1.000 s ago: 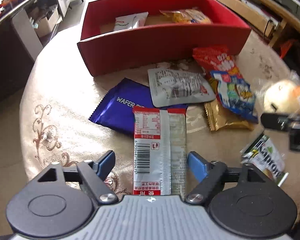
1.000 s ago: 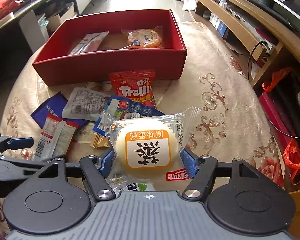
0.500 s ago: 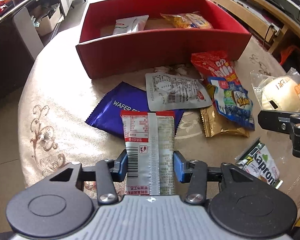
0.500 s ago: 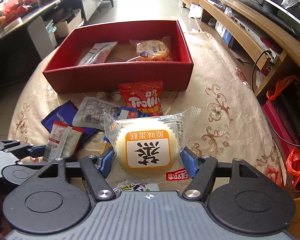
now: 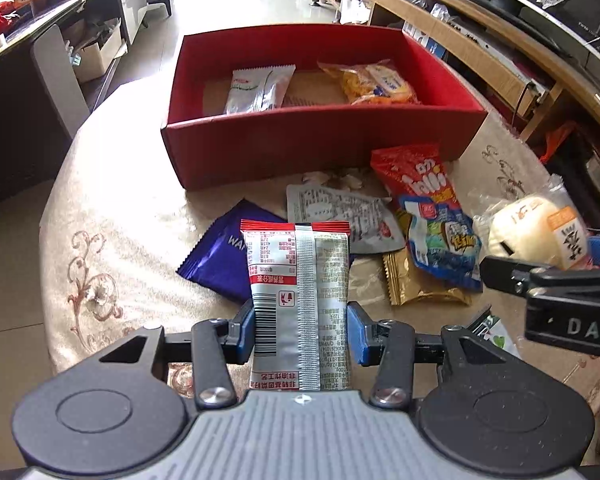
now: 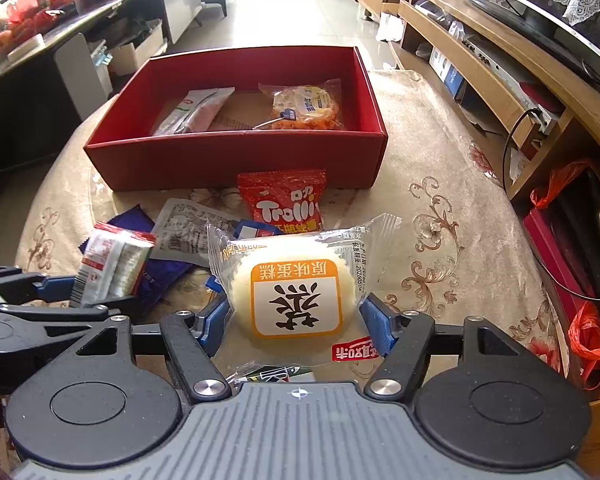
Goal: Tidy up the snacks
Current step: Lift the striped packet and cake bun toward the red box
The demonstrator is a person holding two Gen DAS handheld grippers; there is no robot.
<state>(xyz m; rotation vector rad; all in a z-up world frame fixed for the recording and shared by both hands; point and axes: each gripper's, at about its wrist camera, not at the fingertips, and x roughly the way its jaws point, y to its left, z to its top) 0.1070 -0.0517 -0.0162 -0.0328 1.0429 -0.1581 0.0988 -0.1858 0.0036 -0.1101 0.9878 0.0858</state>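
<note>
A: What is largest here?
B: The round table under a beige scroll-patterned cloth, then the open red box at its far side, holding a white packet and an orange snack bag.

A: And the grippers?
B: Both pitch steeply downward, side by side. The left gripper is clamped on a red-and-silver snack packet, raised above a purple wafer wrapper. The right gripper is clamped on a wrapped steamed cake, above the loose Trolli bag.
</note>
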